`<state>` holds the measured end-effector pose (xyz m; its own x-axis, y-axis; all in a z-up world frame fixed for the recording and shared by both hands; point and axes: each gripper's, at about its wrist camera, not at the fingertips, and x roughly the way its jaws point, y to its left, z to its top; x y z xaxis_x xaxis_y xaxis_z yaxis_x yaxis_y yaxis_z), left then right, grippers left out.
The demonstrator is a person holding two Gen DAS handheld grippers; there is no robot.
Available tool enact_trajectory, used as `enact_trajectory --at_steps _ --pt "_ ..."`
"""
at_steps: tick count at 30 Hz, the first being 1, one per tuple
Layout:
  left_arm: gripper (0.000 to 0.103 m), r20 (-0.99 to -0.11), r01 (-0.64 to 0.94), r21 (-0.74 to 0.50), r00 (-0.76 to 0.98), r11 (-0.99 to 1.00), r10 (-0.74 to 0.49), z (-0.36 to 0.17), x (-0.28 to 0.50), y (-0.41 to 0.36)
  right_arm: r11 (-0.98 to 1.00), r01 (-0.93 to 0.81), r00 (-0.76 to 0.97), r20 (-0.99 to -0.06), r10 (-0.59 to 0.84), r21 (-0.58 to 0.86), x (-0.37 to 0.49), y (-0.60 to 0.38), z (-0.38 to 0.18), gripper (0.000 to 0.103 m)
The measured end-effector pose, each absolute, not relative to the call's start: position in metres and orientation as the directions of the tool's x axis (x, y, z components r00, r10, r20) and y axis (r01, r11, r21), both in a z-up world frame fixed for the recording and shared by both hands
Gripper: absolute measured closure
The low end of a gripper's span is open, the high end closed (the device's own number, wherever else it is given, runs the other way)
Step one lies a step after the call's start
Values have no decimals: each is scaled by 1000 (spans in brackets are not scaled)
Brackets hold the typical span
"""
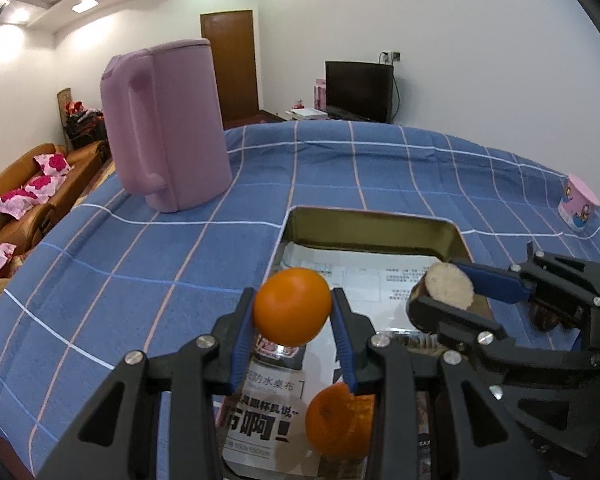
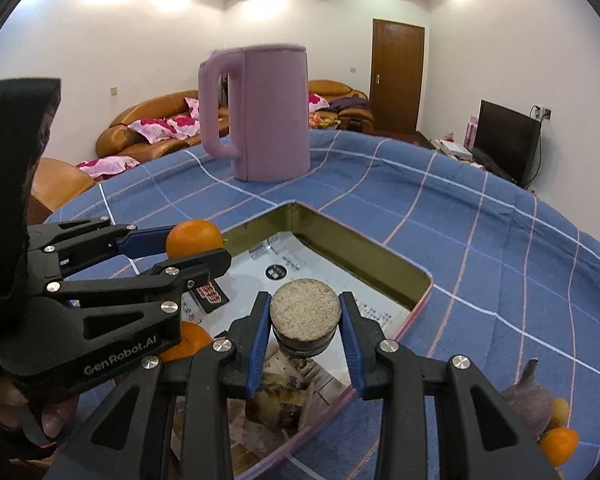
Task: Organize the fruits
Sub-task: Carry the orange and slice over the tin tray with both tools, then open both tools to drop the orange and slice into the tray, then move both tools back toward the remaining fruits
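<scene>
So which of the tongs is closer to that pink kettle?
Left. The left tongs, gripping an orange, hang on the kettle's side of the tin. The right tongs, gripping a cut root piece, are on the far side.

Orange [image 1: 292, 306] & cut yam [image 2: 305, 314] over tin [image 1: 372, 230]

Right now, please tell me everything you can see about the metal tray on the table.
The metal tray is a shallow, rectangular tin with rounded corners, dull gold inner walls and a pinkish outer edge. It lies flat on the blue checked tablecloth, in front of the pink jug. Printed paper lines its bottom. One orange lies inside it. Both loaded grippers are above it.
</scene>
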<state>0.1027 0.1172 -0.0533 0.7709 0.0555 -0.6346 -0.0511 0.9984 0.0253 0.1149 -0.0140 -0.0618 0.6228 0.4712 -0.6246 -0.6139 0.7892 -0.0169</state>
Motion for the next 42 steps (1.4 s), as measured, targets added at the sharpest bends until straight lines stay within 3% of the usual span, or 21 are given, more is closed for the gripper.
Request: enact_trajectory --at_steps 15,19,24,30,42 --pt "63 -628 -63 53 774 997 82 -52 95 111 784 -620 604 -641 473 -6 112 -15 -67 67" --pt "48 -616 -84 38 783 996 89 -44 89 114 792 -610 624 -619 477 -4 108 -20 -60 66" --pt "26 -586 -81 -11 808 997 60 -33 74 116 813 -582 660 -580 477 8 99 -38 -48 47" --pt "14 -533 -24 -23 846 999 8 -18 54 89 835 -545 715 -560 418 -73 72 -69 -39 46" --pt "11 -547 112 -25 830 993 -108 -27 50 18 949 -304 784 -587 200 -83 55 -191 -48 46"
